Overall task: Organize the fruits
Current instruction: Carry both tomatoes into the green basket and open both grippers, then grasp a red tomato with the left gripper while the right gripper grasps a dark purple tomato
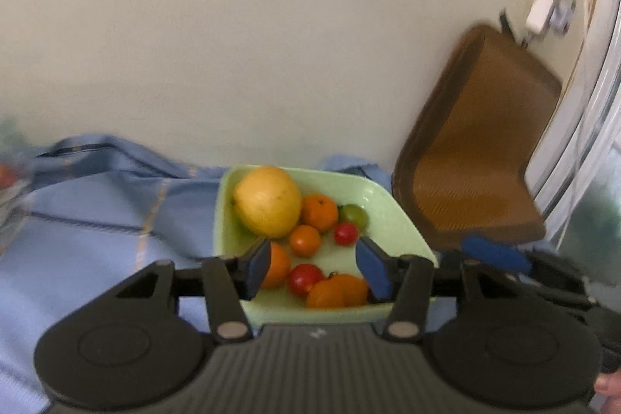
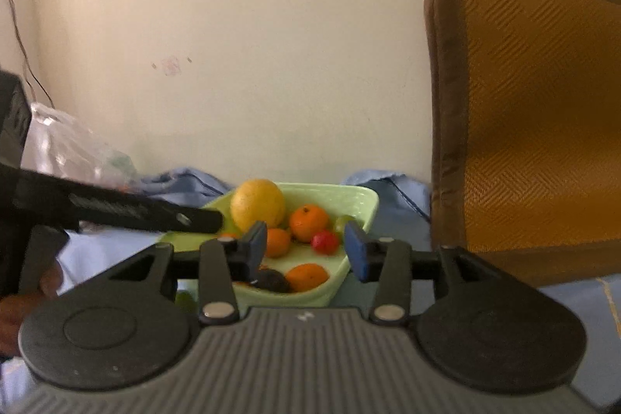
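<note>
A pale green dish (image 1: 388, 204) holds a big yellow citrus (image 1: 268, 200), several small oranges (image 1: 320, 212), red fruits (image 1: 346, 233) and a green fruit (image 1: 355, 214). My left gripper (image 1: 316, 268) is open and empty, hovering over the dish's near edge. In the right wrist view the same dish (image 2: 365, 204) with the yellow citrus (image 2: 258, 204) lies ahead. My right gripper (image 2: 306, 251) is open and empty, just in front of the dish. The left gripper's body (image 2: 116, 208) reaches in from the left.
A light blue cloth (image 1: 97, 227) covers the surface. A brown mesh chair (image 2: 535, 111) stands at the right, close to the dish. A cream wall (image 1: 271, 45) rises behind. A clear plastic bag (image 2: 66, 146) lies at the left.
</note>
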### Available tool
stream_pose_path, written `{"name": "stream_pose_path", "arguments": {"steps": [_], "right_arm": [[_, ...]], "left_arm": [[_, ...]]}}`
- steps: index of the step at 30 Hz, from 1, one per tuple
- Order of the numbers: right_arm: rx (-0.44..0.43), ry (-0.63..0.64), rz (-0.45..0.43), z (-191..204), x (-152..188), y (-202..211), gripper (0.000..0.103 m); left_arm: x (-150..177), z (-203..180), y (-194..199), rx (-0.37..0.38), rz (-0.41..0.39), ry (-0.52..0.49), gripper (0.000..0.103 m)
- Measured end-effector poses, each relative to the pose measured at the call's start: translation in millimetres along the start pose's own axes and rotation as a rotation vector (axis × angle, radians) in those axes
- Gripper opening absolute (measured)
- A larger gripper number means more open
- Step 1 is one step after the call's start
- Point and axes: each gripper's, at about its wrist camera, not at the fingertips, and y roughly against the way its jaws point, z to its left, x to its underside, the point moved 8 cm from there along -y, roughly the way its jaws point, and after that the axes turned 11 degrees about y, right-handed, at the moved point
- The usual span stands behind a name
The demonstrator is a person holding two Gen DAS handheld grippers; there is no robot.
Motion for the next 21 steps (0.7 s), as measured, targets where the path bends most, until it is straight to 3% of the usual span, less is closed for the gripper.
{"name": "stream_pose_path", "arguments": {"steps": [3, 8, 12, 15, 18, 21], "right_arm": [[-0.051, -0.013, 0.010, 13, 14, 22, 0.047], [-0.158, -0.016, 0.108, 46, 47, 39, 0.045], [-0.177, 0.086, 0.126, 74, 50, 37, 0.041], [-0.191, 0.150, 0.120, 88, 44, 34, 0.041], [-0.193, 0.233, 0.120, 103, 45, 27, 0.041], [-0.194, 0.322, 0.107, 117, 47, 25, 0.041]], "left_arm": [[16, 17, 26, -0.024, -0.013, 0.011, 0.050], [52, 44, 30, -0.069, 0.058, 0.054, 0.055], [58, 52, 18, -0.081, 0.090, 0.084, 0.057], [57, 42, 14, -0.104, 0.067, 0.024, 0.063], [59, 37, 4, -0.117, 0.075, -0.009, 0.056], [63, 37, 0, -0.142, 0.071, -0.037, 0.037]]}}
